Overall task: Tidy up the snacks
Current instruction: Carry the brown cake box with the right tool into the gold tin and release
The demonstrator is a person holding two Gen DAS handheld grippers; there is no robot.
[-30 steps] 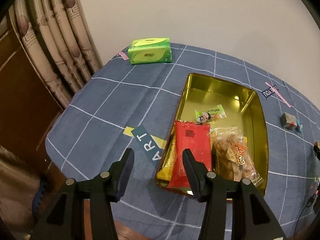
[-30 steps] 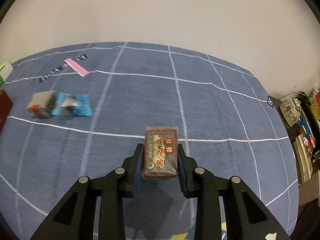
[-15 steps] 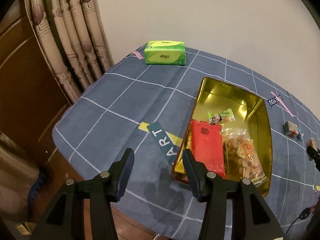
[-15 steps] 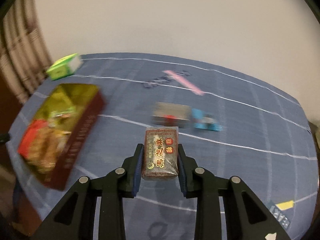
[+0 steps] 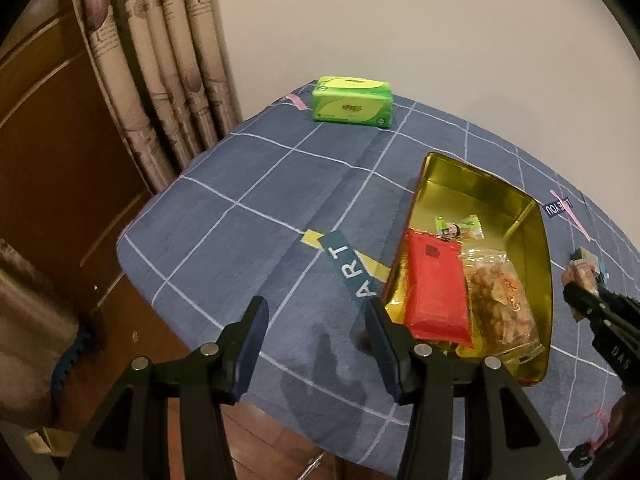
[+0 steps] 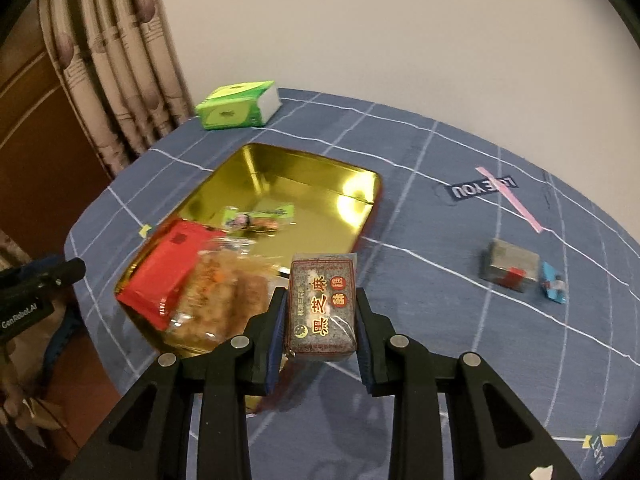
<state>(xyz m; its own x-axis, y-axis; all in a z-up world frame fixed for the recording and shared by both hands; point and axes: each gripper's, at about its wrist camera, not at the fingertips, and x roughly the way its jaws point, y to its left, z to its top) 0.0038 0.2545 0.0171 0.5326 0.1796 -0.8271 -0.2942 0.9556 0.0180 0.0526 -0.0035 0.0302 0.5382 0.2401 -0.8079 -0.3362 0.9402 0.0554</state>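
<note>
Right gripper, bottom centre of frame, is clamping a dark brown wrapped sesame cake block, hovering just right of the gold metal tin tray. Left gripper is sitting spread and empty at lower centre, near the tray's near-left corner. Risks: the block is landing on the clear bag of fried snacks or red foil packet crowding the near end and tipping out; the far half, past the small green candy wrapper, is looking safer.

Table with blue grid-lined cloth, gold tin tray at 3 o'clock, green tissue pack at 12, grey snack block beside blue wrapper.
</note>
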